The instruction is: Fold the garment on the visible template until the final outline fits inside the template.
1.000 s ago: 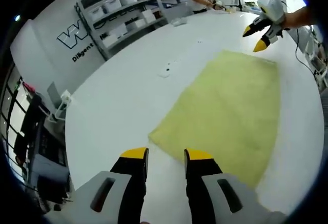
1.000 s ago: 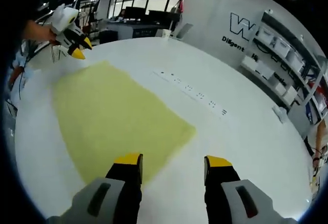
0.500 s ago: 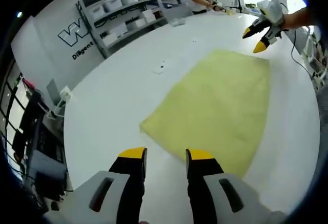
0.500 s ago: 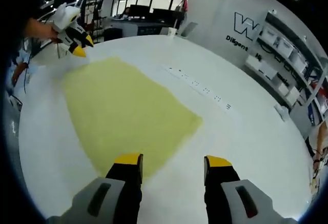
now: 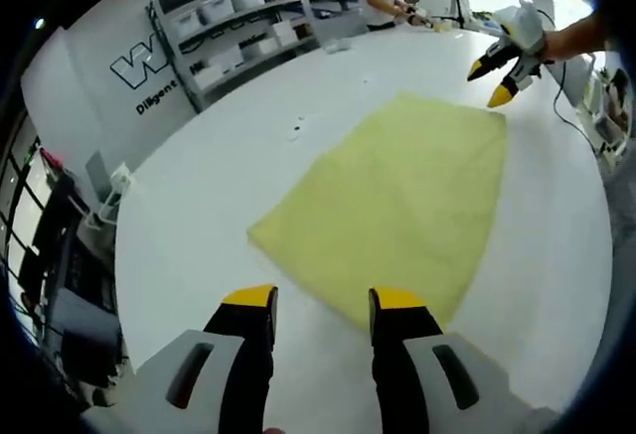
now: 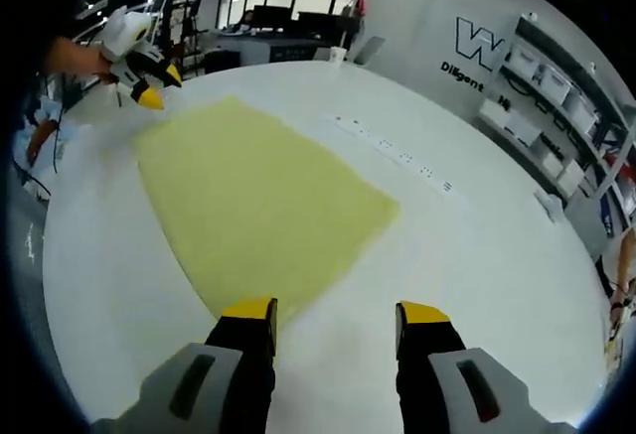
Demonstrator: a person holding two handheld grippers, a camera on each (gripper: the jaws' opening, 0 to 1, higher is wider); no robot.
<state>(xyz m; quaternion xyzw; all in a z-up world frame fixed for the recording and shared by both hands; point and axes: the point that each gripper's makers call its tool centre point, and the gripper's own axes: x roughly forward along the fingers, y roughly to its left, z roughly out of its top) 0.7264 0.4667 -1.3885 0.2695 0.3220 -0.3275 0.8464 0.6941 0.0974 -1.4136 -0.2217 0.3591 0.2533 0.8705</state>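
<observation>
Table [image 5: 219,166]: white, smooth, broad.
Cloth [image 5: 397,196]: yellow, flat, rectangular.
Shelves [image 5: 238,27]: far, bins stacked.
Left gripper [image 5: 323,305]: jaws parted, empty.
Right gripper [image 6: 338,315]: jaws parted, empty.

The cloth [image 5: 393,201] lies flat on the table [image 5: 219,186], roughly in the middle. The left gripper [image 5: 320,307] hangs over one corner of it, and the right gripper [image 6: 338,315] is over the opposite end, near another corner. A row of small marks [image 6: 397,154] runs alongside one long edge of the cloth. Shelves [image 5: 234,27] stand beyond the table's far edge.
</observation>
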